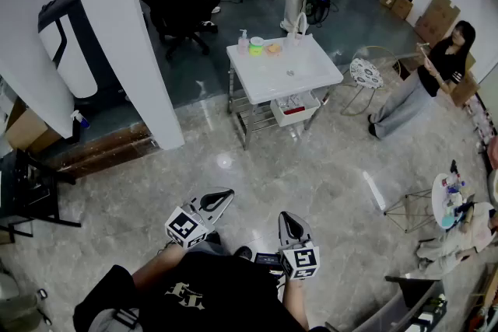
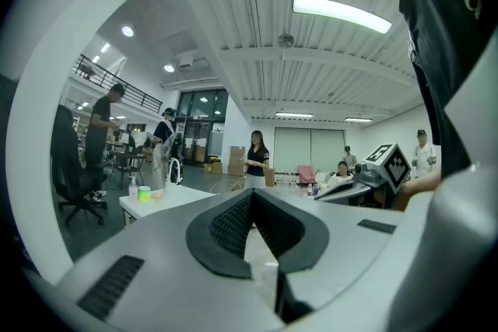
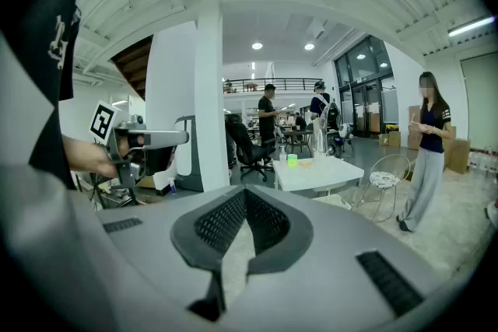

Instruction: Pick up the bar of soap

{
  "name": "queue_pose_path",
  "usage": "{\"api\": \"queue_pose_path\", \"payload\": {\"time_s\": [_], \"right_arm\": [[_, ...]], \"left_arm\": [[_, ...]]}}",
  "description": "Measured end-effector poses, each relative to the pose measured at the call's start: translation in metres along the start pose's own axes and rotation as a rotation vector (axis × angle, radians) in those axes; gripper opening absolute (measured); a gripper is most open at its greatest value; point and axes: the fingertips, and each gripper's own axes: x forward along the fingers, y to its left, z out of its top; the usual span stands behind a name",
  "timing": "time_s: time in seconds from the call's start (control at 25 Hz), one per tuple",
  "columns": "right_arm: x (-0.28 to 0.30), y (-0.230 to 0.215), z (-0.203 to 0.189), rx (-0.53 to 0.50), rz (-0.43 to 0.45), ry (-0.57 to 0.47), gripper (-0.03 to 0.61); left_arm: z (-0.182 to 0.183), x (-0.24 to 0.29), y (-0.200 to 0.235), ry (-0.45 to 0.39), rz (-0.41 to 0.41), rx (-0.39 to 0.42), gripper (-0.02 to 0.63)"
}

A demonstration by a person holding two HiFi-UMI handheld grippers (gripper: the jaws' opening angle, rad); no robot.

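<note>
- White table (image 1: pixel 311 75) stands well ahead of both grippers
- Left gripper (image 1: pixel 220 200): jaws pressed together, holding nothing
- Right gripper (image 1: pixel 290 223): jaws together, empty

Bright, even light comes from ceiling strips (image 2: pixel 342 14). A glare spot sits on the glossy floor (image 1: pixel 225 161). Both gripper views bend toward dark edges.

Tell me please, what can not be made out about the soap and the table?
- Soap: head view, the small orange thing on the white table is too small to identify.
- Drawer under the table: head view, contents too small to tell.
- Table's far side: left gripper view, hidden behind the left gripper.
</note>
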Motion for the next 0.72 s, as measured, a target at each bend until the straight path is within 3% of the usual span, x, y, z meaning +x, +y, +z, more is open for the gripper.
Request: {"api": "queue_pose_path", "payload": {"time_s": [0.36,0.72], "right_arm": [[0.004,0.010,0.003,-0.018,0.002,0.020,0.008],[0.024,0.010,0.011,0.000,-0.063,-0.008,0.008]], "left_arm": [[-0.002,-0.010,0.009,0.002,0.011,-0.014,0.008],[-0.002,-0.015,0.032,-0.011,-0.012,-0.018,0.009]]}}
